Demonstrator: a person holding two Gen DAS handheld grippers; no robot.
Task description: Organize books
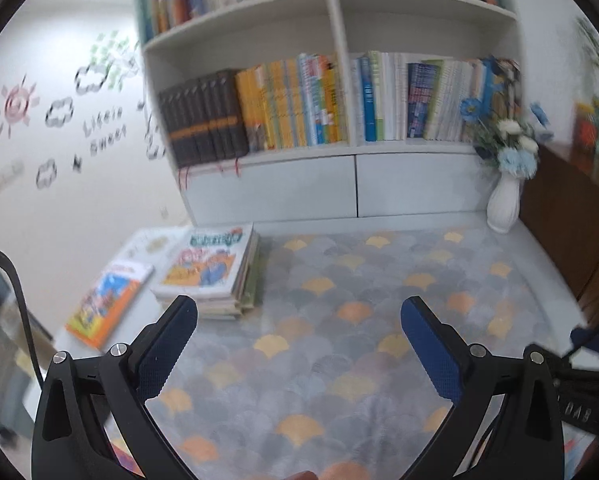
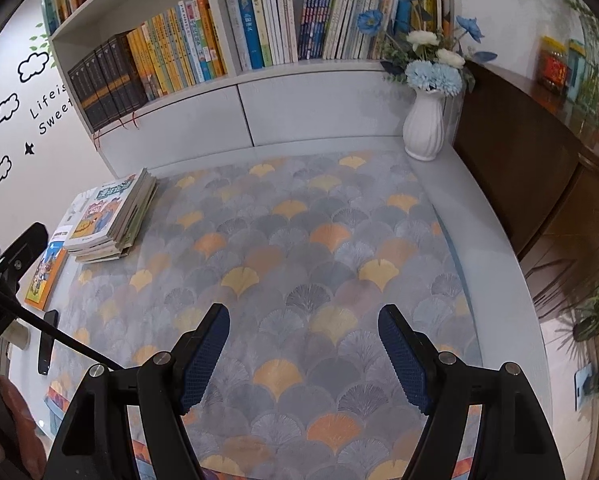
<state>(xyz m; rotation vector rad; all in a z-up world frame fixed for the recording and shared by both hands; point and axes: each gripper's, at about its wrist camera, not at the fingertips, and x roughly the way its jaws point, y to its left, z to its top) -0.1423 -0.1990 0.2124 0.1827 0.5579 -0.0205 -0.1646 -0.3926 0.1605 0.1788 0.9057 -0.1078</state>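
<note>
A: Left wrist view, quick. Left gripper [image 1: 299, 320] hangs over the patterned surface [image 1: 339, 280], jaws spread wide, nothing between them. Picture is blurred.

B: Books?

A: A flat stack of books [image 1: 209, 270] lies at the surface's far left corner, just left of the jaws. A loose orange book [image 1: 109, 304] lies beside the stack, nearer the edge. Behind stands the bookshelf [image 1: 331, 12], its rows full of upright books.

B: Right wrist view?

A: Right gripper [image 2: 303, 330], jaws wide apart too, holding nothing, over the middle of the surface. Stack [image 2: 111, 216] well off to its left, orange book [image 2: 45, 276] just beside the stack. White vase [image 2: 423, 128] with flowers at the far right corner, touching no book.

B: Step in hand?

A: Can't settle it. Both grippers empty: fits a reach toward the stack, or a release just made. I'd judge any book grab needs jaws brought level to a cover edge, since the books lie flat.
</note>
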